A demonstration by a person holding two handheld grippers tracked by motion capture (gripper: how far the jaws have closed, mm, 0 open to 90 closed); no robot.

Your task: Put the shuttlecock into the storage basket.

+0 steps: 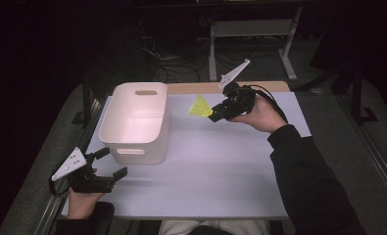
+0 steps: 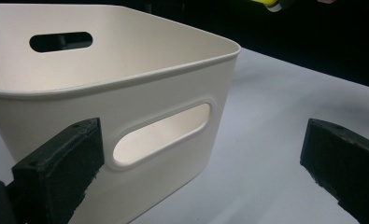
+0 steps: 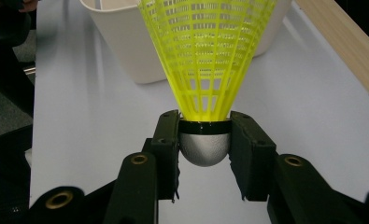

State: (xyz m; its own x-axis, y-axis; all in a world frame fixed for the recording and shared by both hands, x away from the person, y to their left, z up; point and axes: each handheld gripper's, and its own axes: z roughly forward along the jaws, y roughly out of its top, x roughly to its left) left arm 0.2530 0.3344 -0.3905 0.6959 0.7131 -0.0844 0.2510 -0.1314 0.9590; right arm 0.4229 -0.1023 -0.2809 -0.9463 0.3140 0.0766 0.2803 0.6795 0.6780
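Two grippers: right gripper grasping shuttlecock (beside bin rim); left gripper released

The table is overlooked from above its near side, while the white bin is seen close up, low from its near end, and farther off beyond the shuttlecock from the far right.

White table, wooden strip along far edge, cream plastic bin on its left part
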